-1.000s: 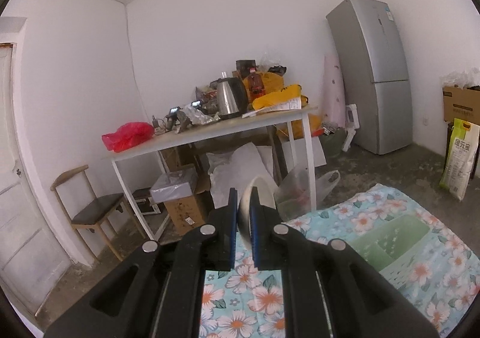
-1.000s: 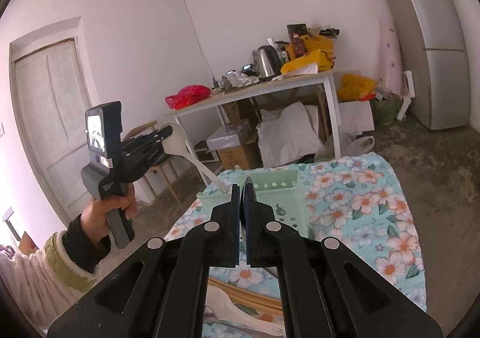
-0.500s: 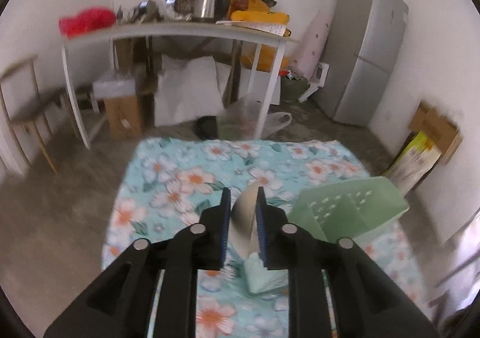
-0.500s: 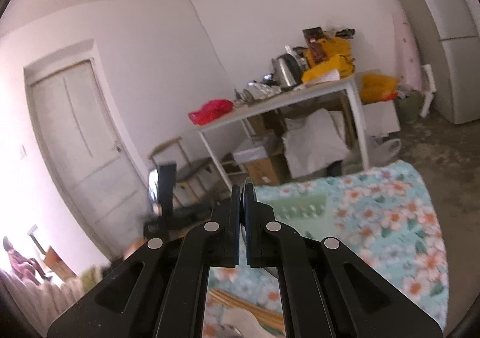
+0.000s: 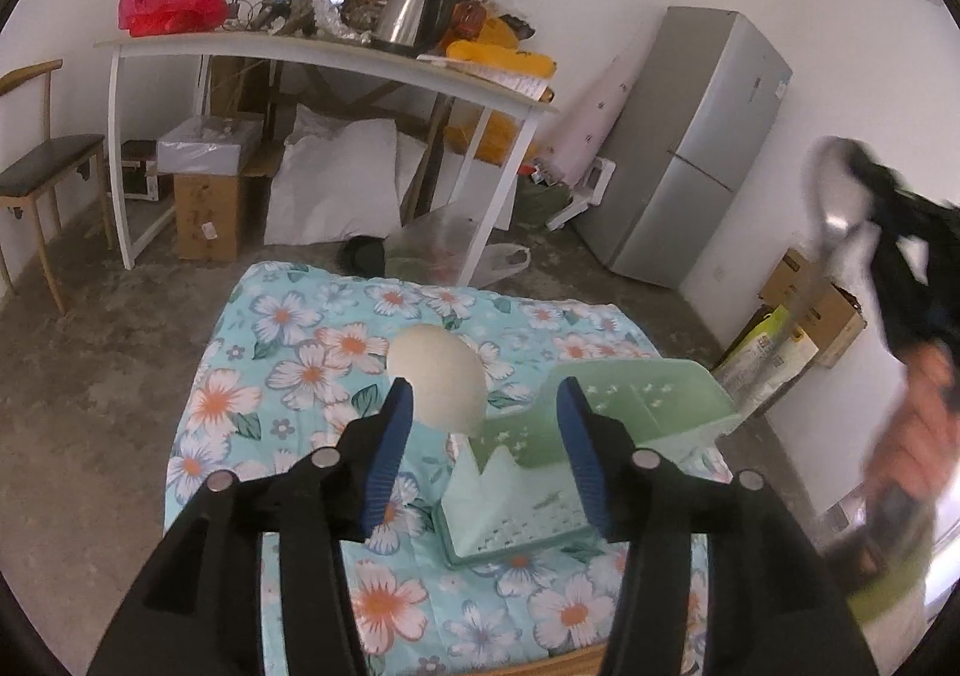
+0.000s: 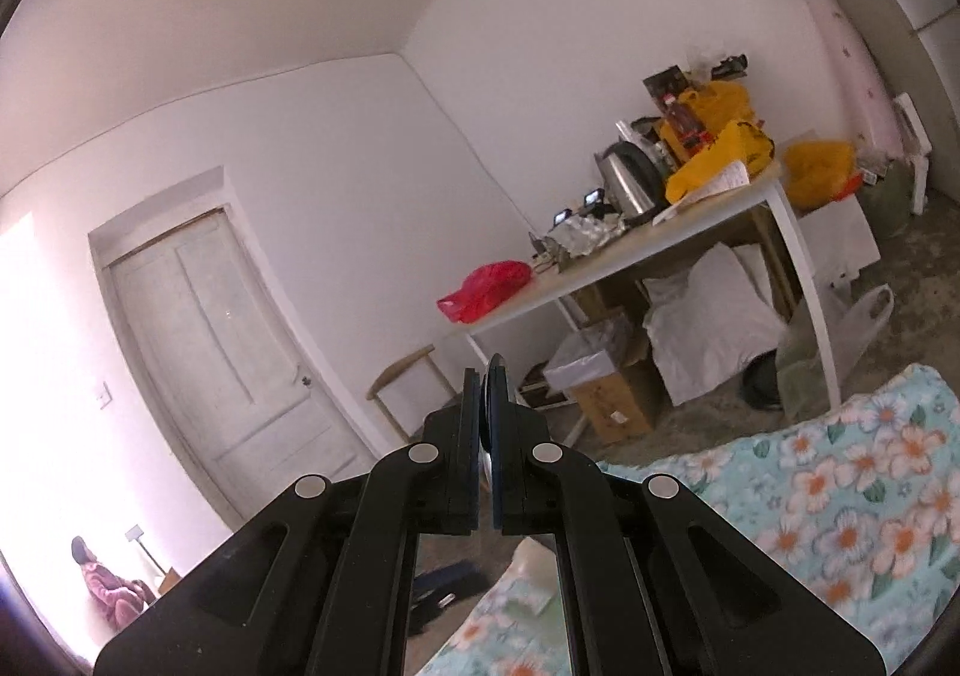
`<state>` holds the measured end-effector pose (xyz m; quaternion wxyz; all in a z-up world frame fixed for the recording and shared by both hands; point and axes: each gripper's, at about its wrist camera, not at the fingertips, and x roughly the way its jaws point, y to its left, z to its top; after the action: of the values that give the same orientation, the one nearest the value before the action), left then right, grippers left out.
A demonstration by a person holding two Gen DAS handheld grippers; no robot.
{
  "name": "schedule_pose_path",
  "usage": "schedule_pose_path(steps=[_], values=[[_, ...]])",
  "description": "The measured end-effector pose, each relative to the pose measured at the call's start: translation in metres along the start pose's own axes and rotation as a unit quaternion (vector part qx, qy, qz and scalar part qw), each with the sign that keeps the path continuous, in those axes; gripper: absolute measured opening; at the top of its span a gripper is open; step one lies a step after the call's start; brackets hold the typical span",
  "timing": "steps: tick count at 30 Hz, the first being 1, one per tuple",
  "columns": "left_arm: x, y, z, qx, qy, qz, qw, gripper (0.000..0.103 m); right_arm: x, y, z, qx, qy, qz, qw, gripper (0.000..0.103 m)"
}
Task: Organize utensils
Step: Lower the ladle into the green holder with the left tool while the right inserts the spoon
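Note:
A white plastic spoon [image 5: 435,379] stands upright with its handle in the near compartment of the pale green utensil holder [image 5: 606,424] on the floral cloth. My left gripper [image 5: 483,424] straddles the spoon from above. Its jaws are opening and the blue pads [image 5: 390,436] stand clear of the spoon. At the right edge of the left wrist view, a person's hand [image 5: 924,394] lifts my blurred right gripper with a metal spoon [image 5: 837,196] in it. In the right wrist view, that gripper [image 6: 487,376] is shut on the spoon's thin edge.
A floral cloth [image 5: 312,376] covers the low work surface. Behind it stands a white table [image 5: 336,51] with a kettle [image 5: 414,15] and a red bag [image 5: 168,9], with boxes beneath. A grey fridge [image 5: 696,135] is at the right, a chair [image 5: 42,159] at the left, and a door [image 6: 222,352] beyond.
My left gripper tipped down over the green holder, then its jaws parted and let go of the white spoon. My right gripper swung up and away, off the cloth.

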<state>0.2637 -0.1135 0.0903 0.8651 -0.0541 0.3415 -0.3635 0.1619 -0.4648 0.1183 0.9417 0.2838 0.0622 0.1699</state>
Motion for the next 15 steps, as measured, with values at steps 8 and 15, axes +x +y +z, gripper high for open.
schedule_pose_path(steps=[8,15], values=[[-0.030,0.009,-0.027,0.006,-0.001,-0.004,1.0000,0.051,0.024,-0.041,-0.026,0.014,0.043,-0.039,0.998,0.001],[-0.045,0.020,-0.054,0.010,0.014,0.011,0.9998,0.053,0.003,-0.050,-0.065,0.005,0.078,-0.090,0.993,0.002]])
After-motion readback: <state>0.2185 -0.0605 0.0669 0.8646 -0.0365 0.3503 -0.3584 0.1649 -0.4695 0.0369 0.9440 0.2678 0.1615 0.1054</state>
